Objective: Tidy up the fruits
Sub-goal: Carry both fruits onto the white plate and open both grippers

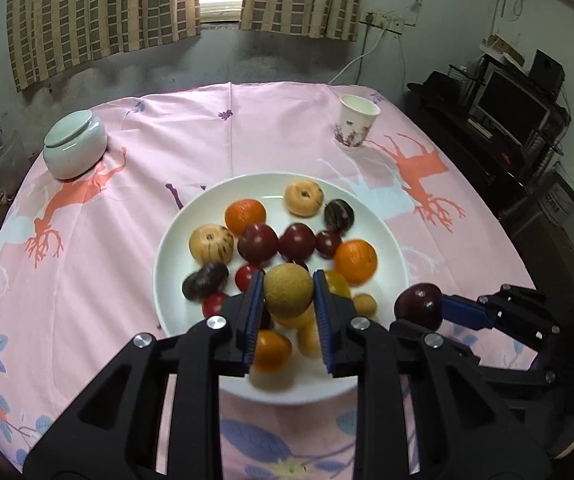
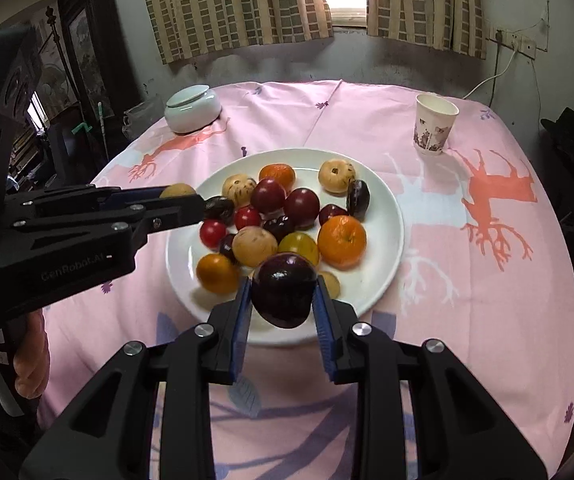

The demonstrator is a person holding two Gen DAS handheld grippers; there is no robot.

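A white plate [image 1: 183,216] [image 2: 387,200] in the middle of the table holds several fruits: oranges [image 1: 245,214], dark red plums [image 1: 258,242], tan round fruits [image 1: 211,243] and small red ones. My left gripper [image 1: 288,294] is shut on a tan round fruit [image 1: 288,290] and holds it above the plate's near side; it also shows in the right wrist view [image 2: 183,196]. My right gripper [image 2: 283,292] is shut on a dark purple plum [image 2: 283,290] above the plate's near edge; it shows in the left wrist view [image 1: 427,312] at the right.
A pink patterned cloth [image 1: 287,128] covers the table. A pale lidded jar [image 1: 74,148] [image 2: 193,108] stands at the back left. A paper cup [image 1: 355,122] [image 2: 433,124] stands at the back right. Dark shelves with a monitor [image 1: 511,104] are to the right.
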